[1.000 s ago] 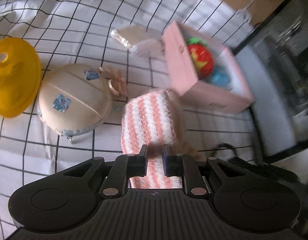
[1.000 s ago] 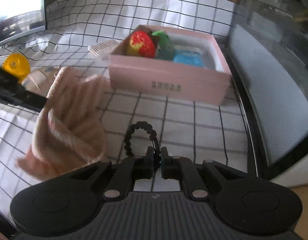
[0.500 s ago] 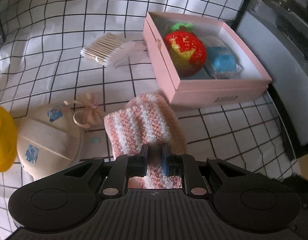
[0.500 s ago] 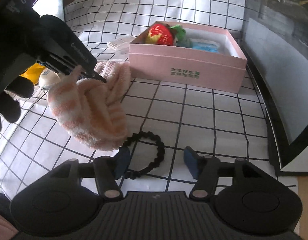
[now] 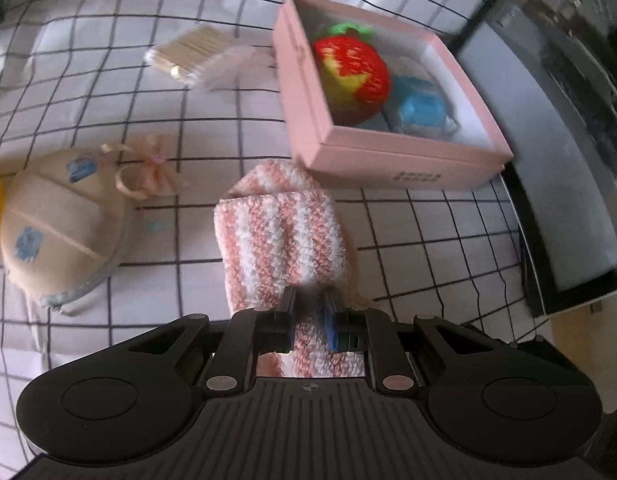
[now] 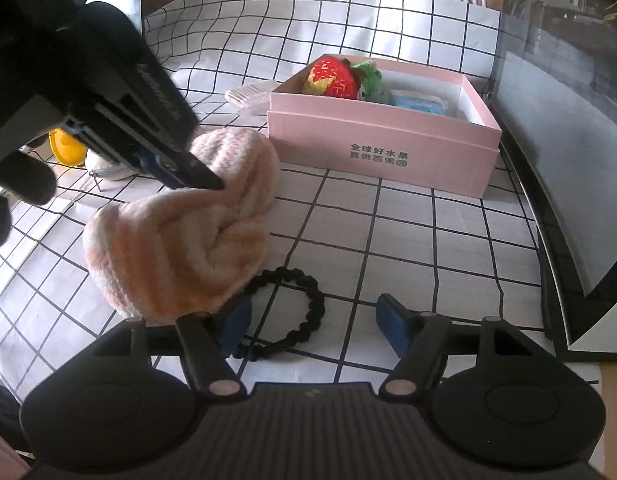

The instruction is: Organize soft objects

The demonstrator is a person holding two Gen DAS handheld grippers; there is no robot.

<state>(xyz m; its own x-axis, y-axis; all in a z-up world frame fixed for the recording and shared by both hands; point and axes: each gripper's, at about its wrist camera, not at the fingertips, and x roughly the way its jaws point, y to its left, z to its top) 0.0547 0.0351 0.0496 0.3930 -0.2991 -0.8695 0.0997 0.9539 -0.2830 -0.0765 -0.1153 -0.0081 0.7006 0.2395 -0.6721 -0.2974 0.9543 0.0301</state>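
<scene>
Box (image 6: 382, 148) front printed w/ green Chinese chars, two rows: 全球好水果 / 直供百果园. Partial white lettering on left gripper (image 6: 204, 178) body, approx "DAS" near top, rest not legible.

Sock (image 5: 280, 248): fluffy knit, pink/white stripes, folded over on itself, looked more peach/cream in right-wrist view (image 6: 180, 236). Pinched between left gripper (image 5: 310, 316) fingers, narrow gap, fabric bulging both sides. Hung just in front of box (image 5: 392, 160), near its front-left corner; whether lower end touched cloth (image 5: 212, 112) could not be told.

Inside box: red strawberry plush (image 5: 350, 80) w/ yellow patch and green top, at left end; blue packet (image 5: 422, 110) just right of it; green plush (image 6: 368, 80) behind strawberry (image 6: 330, 80) in right-wrist view.

Right gripper (image 6: 312, 320) spread wide, blue pads, holding nothing, well in front of box. Black bead bracelet (image 6: 288, 308) flat on cloth (image 6: 428, 240) between its fingers, nearer the left one.

Left of box: swab pack (image 5: 192, 56); cream round pouch (image 5: 60, 224) w/ blue patches; small ribbon sachet (image 5: 148, 172) touching pouch; yellow item (image 6: 68, 148) farthest left.
</scene>
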